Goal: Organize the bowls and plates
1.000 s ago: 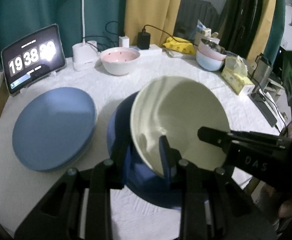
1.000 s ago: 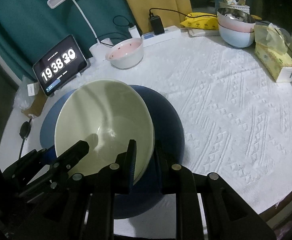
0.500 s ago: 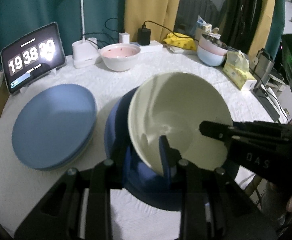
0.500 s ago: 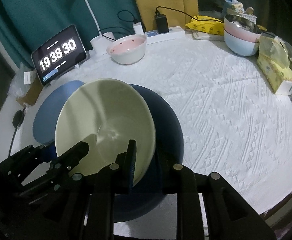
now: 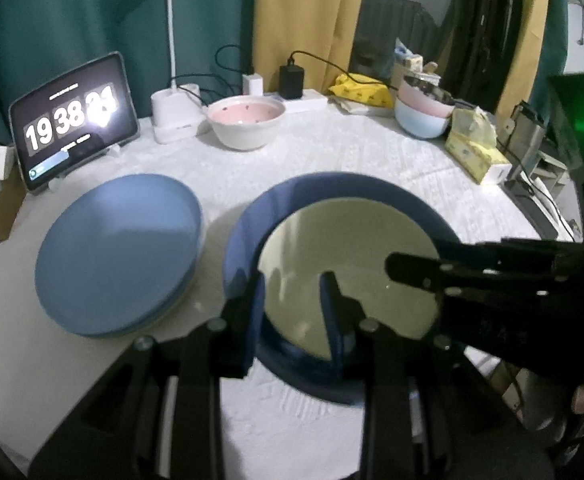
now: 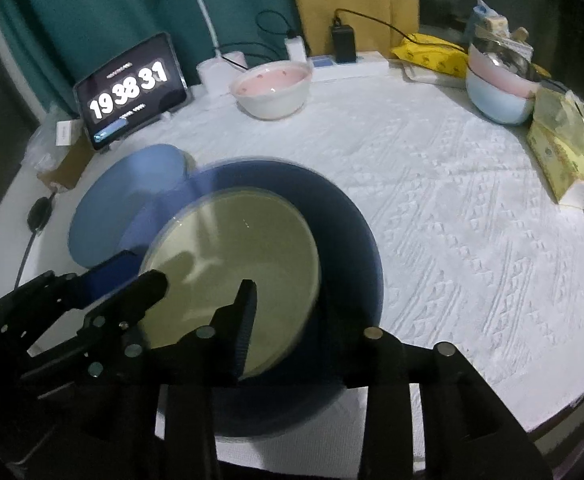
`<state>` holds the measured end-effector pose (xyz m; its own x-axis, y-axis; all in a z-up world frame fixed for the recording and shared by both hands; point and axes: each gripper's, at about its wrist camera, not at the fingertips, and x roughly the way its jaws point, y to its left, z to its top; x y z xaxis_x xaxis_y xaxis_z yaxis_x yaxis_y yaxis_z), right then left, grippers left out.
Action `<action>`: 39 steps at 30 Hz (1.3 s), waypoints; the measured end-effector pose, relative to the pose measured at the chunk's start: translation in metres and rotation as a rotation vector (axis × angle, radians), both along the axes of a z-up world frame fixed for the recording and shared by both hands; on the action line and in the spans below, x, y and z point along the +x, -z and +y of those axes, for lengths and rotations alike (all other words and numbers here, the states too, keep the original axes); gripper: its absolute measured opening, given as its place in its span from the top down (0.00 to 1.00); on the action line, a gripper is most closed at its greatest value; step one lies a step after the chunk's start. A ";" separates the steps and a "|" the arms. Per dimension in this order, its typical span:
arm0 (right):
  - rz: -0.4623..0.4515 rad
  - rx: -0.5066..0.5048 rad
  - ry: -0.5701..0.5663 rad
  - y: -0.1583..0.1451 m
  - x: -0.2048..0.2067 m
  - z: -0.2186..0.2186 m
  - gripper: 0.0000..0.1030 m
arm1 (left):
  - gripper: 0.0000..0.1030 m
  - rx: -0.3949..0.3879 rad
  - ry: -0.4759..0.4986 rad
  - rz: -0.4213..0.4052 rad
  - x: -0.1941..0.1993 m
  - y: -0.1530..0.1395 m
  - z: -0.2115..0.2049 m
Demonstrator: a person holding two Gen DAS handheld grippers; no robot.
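Note:
A cream bowl (image 5: 352, 264) sits inside a dark blue bowl (image 5: 252, 232) at the table's near middle; both also show in the right wrist view, the cream bowl (image 6: 236, 264) and the dark blue bowl (image 6: 348, 240). My left gripper (image 5: 292, 300) straddles the near rims of both bowls, its fingers spread wide. My right gripper (image 6: 312, 312) is open across the cream bowl's right rim, one finger (image 6: 246, 312) inside it. A light blue plate (image 5: 116, 252) lies to the left.
At the back stand a pink-and-white bowl (image 5: 246, 122), a tablet clock (image 5: 72, 120), a lamp base (image 5: 176, 118) and a power strip with cables. Stacked pastel bowls (image 5: 422, 114) and a tissue box (image 5: 476, 156) stand at the right. The table edge is close in front.
The cream bowl was held tilted above the dark blue bowl; now it sits level inside it. Both grippers have opened and let go of its rim.

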<state>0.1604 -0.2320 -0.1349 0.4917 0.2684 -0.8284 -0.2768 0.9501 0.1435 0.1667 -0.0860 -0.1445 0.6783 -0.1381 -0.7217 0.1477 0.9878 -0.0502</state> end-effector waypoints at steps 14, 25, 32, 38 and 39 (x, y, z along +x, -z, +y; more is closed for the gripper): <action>-0.052 0.023 0.036 -0.018 -0.001 -0.015 0.44 | 0.70 -0.005 -0.002 -0.036 -0.006 -0.014 0.000; -0.111 0.046 0.064 -0.044 0.007 -0.030 0.44 | 0.64 0.003 0.003 -0.078 0.004 -0.036 -0.002; -0.127 0.055 0.063 -0.052 0.024 -0.035 0.44 | 0.64 0.009 -0.008 -0.096 0.022 -0.049 0.004; -0.131 0.058 0.064 -0.055 0.042 -0.037 0.44 | 0.64 -0.002 -0.021 -0.092 0.042 -0.054 0.010; -0.133 0.057 0.063 -0.056 0.046 -0.037 0.44 | 0.64 -0.001 -0.024 -0.093 0.045 -0.054 0.010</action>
<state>0.2060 -0.2693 -0.0788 0.6132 0.2787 -0.7391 -0.2372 0.9575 0.1642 0.2122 -0.0757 -0.0902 0.7453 -0.1219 -0.6555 0.1281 0.9910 -0.0387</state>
